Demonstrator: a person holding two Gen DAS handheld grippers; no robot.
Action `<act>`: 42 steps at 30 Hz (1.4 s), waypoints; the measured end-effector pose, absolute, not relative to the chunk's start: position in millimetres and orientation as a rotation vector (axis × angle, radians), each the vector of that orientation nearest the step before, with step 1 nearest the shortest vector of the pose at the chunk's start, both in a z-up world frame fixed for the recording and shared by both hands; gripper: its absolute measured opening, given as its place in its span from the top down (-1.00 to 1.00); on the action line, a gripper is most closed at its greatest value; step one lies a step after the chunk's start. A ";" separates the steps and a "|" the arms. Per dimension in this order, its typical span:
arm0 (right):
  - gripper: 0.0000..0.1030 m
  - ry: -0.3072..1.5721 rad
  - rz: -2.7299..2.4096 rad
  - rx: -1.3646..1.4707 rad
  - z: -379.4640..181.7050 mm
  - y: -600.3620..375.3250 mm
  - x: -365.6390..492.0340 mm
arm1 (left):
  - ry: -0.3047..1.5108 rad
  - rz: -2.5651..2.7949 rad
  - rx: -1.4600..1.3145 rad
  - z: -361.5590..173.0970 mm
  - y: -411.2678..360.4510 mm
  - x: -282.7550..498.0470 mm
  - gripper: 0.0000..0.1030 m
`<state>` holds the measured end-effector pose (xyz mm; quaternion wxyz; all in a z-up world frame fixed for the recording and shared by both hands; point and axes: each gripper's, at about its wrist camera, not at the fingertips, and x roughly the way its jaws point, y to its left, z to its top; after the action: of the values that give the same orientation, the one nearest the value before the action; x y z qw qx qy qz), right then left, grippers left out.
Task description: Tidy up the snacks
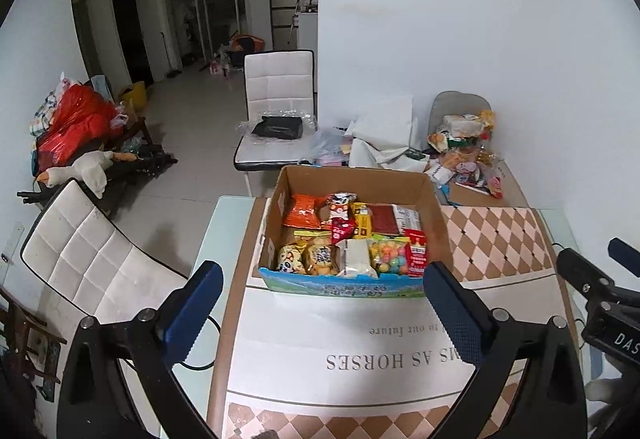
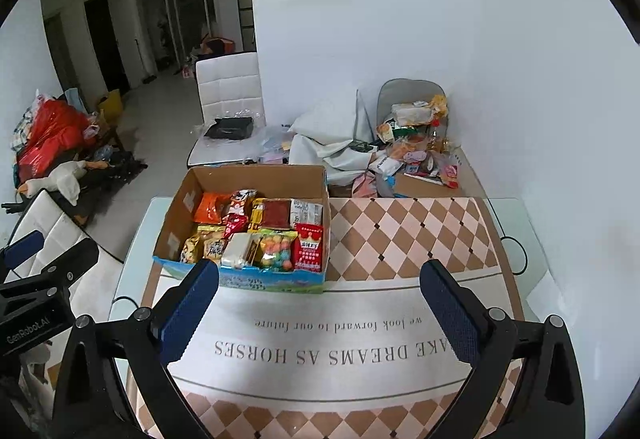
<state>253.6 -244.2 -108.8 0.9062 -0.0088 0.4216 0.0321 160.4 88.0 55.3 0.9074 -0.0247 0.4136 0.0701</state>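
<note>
Table mat [image 2: 400, 239] bare | snack box [image 2: 256, 281] ahead | clutter pile [image 2: 416, 143] behind

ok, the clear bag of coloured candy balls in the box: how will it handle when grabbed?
The bag of coloured candy balls probably deforms: loose round pieces should shift under the pads. Its glossy film looks slippery. Snacks packed on both sides in the cardboard box may drag along when it lifts.

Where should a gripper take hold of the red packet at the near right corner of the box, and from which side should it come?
Grip the top edge of the red packet, coming from above. It stands upright against the cardboard box's right wall, with the bag of coloured balls close on its left, so only the top seems free. The open right gripper looks nearest.
</note>
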 end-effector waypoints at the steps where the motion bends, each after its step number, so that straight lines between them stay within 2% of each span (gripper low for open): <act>1: -0.99 0.873 0.064 -0.020 -110.6 -243.5 255.7 | 0.854 0.152 -0.047 53.7 88.5 161.6 -0.99; 42: -0.99 0.887 0.064 -0.029 -121.8 -240.4 264.4 | 0.859 0.148 -0.014 51.4 90.8 167.8 -0.99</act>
<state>264.4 -240.4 -121.8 0.9028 -0.0140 0.4288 0.0311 167.8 90.8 51.4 0.9066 -0.0066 0.4159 0.0719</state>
